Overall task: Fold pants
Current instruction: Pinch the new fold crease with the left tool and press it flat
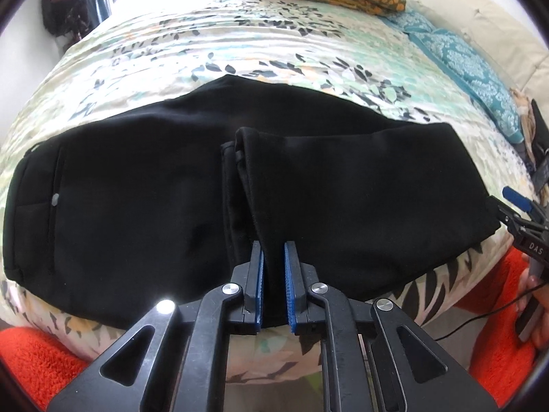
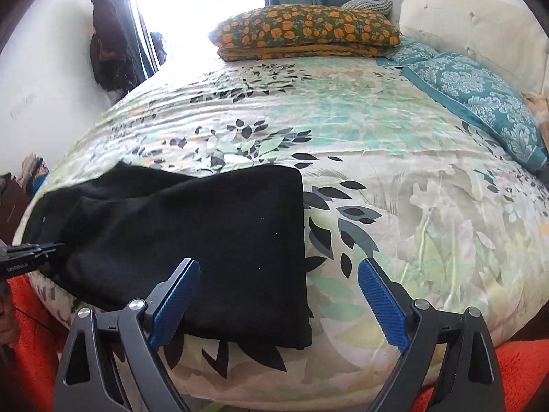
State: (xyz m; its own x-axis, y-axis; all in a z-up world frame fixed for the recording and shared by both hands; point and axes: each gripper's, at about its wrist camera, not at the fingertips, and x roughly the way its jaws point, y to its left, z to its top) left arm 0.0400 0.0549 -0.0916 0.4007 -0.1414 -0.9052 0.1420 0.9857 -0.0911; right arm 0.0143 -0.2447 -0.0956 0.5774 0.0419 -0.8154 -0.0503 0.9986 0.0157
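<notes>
Black pants (image 1: 144, 185) lie on the near part of a bed, on a quilt (image 1: 240, 44) printed with pale green and dark leaves. Their long axis runs across the left wrist view, side to side: the waistband end, with a pocket seam and a small grey stud, points to the left edge of that view, and the folded-over leg part lies to the right. A hem edge stands up as a ridge near the middle and runs down toward the camera. The left tongs (image 1: 273, 285) are closed narrow on this ridge of cloth, the blue pads (image 1: 258, 274) pressing it from both sides. The right tongs (image 2: 278, 295) stand wide apart over the right-hand end of the pants; one pad is over the black cloth, the other over the quilt, and neither presses anything. In the left wrist view those same tongs are cut off at the right edge, beside the cloth's corner, and whether they touch it there is hard to tell. Against the black, layers and creases are difficult to make out. An orange-flowered cushion (image 2: 305, 31) and teal pillows (image 2: 480, 92) sit at the far end of the bed, well apart from the pants. Orange fabric (image 1: 37, 353) shows at the lower corners, mostly hidden by the tongs' frames.
</notes>
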